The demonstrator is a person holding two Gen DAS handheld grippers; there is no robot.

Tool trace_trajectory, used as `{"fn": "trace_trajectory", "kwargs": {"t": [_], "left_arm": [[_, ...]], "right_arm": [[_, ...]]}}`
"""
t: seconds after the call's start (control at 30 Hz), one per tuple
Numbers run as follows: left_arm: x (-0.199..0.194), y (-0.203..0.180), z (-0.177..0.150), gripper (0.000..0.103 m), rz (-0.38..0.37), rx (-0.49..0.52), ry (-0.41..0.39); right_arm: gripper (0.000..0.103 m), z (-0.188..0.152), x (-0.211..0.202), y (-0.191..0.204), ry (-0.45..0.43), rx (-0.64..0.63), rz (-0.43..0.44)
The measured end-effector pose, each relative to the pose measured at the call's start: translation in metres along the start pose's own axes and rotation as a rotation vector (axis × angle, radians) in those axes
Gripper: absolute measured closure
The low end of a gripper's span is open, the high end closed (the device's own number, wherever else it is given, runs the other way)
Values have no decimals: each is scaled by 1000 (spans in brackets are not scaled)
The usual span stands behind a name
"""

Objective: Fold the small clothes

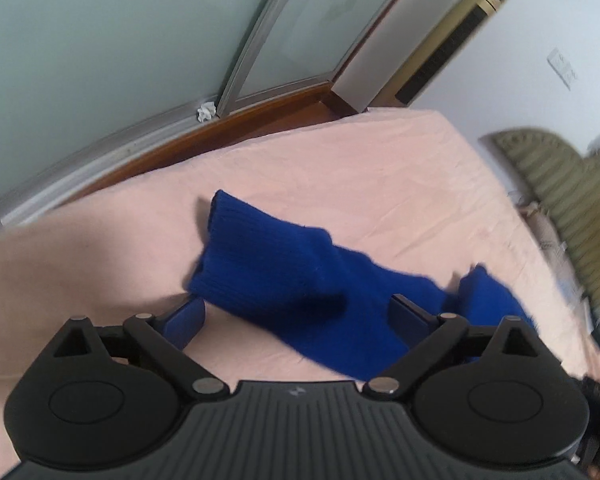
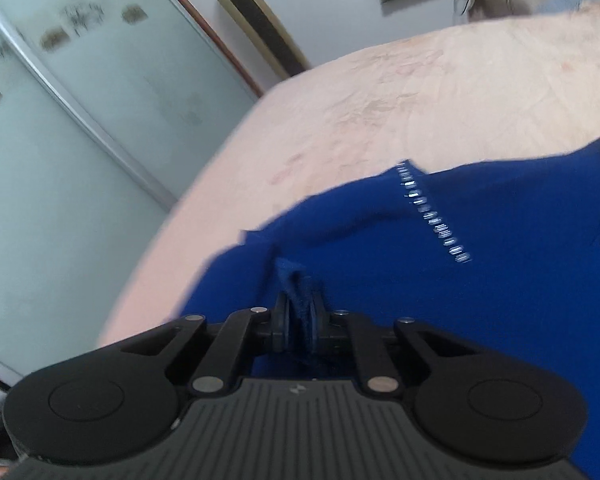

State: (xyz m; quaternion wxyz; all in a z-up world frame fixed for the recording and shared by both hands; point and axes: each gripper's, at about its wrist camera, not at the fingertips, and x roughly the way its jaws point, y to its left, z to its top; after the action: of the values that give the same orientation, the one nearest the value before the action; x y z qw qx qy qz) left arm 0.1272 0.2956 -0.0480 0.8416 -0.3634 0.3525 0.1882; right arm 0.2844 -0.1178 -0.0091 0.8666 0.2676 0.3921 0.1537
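Left wrist view: the left black two-finger gripper (image 1: 298, 312) is hovering just above the pale pink bedsheet (image 1: 340, 168), its jaws standing spread wide with the ribbed sleeve of the royal-blue knitted sweater (image 1: 284, 276) lying between them, untouched by the pads. The sleeve is running from the cuff at centre towards the right edge of the picture. Beyond the bed, a brown wooden sill (image 1: 236, 120) and frosted glass sliding panels (image 1: 100, 48) are filling the background, with a tall gold-coloured standing unit (image 1: 456, 36) against the white wall. Right wrist view: the right black two-finger gripper (image 2: 299, 312) is pinching a bunched fold of the same sweater (image 2: 480, 280), jaws pressed nearly together on the cloth. A line of silver-white trim (image 2: 432, 216) is crossing the garment, which is lying on the sheet (image 2: 420, 92).
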Motion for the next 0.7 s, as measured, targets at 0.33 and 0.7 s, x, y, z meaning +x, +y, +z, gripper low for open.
{"fn": "trace_trajectory", "kwargs": {"t": [0.33,0.7], "left_arm": [[21,-9,10,85,74,53,-124],[-20,11,31,90,219,142,-341]], "right_arm": [[88,-1,-1,12,52,89,183],[84,-2,-7,11,51,76,175]]}}
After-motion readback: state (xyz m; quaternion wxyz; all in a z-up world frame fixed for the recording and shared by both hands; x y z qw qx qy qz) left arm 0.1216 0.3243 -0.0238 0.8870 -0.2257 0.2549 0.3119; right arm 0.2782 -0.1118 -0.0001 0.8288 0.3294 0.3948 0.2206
